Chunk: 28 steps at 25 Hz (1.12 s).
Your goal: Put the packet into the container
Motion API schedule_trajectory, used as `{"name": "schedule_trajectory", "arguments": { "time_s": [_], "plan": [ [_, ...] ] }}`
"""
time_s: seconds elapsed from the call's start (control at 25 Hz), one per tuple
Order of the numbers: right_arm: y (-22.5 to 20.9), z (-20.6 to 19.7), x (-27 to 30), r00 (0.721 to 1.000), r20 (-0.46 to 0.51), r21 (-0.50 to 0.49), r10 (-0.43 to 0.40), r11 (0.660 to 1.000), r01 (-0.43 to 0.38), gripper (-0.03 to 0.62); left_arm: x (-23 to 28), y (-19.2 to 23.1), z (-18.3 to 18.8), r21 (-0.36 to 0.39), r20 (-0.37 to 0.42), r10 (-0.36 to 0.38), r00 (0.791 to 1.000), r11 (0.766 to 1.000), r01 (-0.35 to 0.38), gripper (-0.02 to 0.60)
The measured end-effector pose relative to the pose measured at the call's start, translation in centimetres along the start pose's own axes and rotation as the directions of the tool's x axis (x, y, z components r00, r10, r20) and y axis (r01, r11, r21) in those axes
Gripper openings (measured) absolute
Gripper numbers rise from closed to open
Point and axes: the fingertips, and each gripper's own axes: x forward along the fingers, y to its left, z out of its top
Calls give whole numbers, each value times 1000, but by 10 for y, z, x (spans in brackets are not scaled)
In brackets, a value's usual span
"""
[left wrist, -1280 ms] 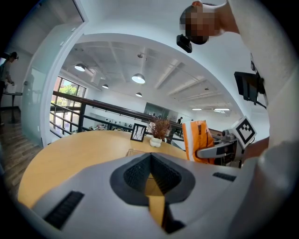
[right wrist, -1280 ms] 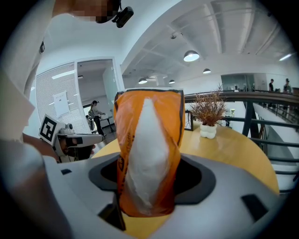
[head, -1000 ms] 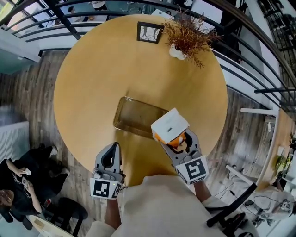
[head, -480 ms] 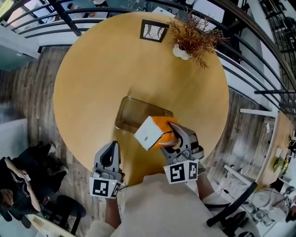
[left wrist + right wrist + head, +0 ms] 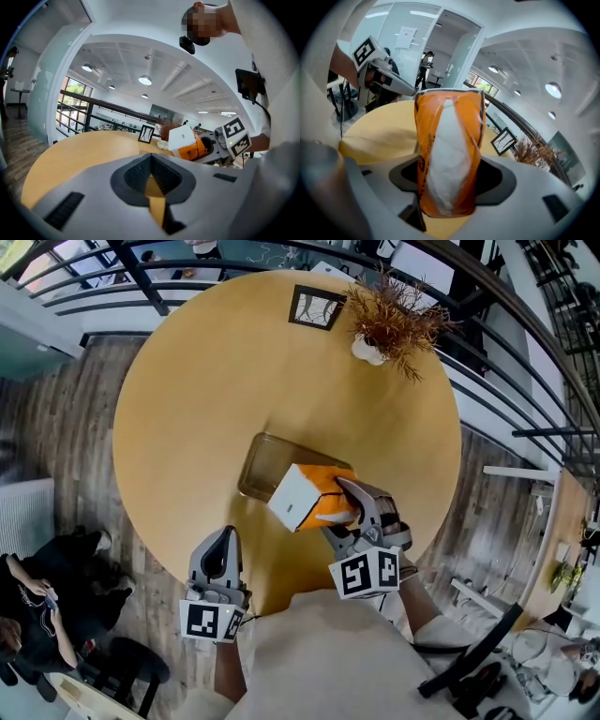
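The packet is orange with a white end and sticks out leftward from my right gripper, which is shut on it. It hangs over the near right corner of the container, a shallow brownish see-through tray on the round wooden table. In the right gripper view the packet stands upright between the jaws and hides the tray. My left gripper rests at the table's near edge, shut and empty, left of the packet. The left gripper view shows the packet in the right gripper.
A small picture frame and a dried plant in a white vase stand at the table's far side. A dark railing curves round the table. A person sits on the floor at lower left.
My right gripper has rolled and shifted left, so the packet's white end now points left over the tray's near corner. The left gripper has stayed put.
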Motion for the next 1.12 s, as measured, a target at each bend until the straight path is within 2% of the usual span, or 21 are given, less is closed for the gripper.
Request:
{"name": "schedule_trajectory", "arguments": {
  "time_s": [0.12, 0.2, 0.44, 0.84, 1.0, 1.12],
  "plan": [
    [-1, -1, 6, 998, 13, 126, 66, 990, -67, 305, -3, 1, 2, -12, 16, 6, 1000, 1000, -6, 5],
    [-1, -1, 10, 994, 13, 150, 104, 983, -105, 305, -4, 2, 2, -14, 22, 6, 1000, 1000, -6, 6],
    [3, -2, 31, 987, -35, 81, 160, 984, -156, 305, -9, 3, -2, -23, 33, 7, 999, 1000, -7, 6],
    [17, -13, 69, 970, -114, 93, 213, 975, -203, 305, -23, 16, -2, -36, 46, 47, 998, 998, -45, 5],
    [21, -24, 79, 956, -166, 102, 244, 968, -229, 305, -25, 18, -3, -42, 46, 54, 997, 998, -52, 5],
    [28, -35, 89, 932, -227, 111, 282, 959, -263, 305, -23, 19, -3, -43, 44, 53, 998, 998, -51, 5]
  ]
}}
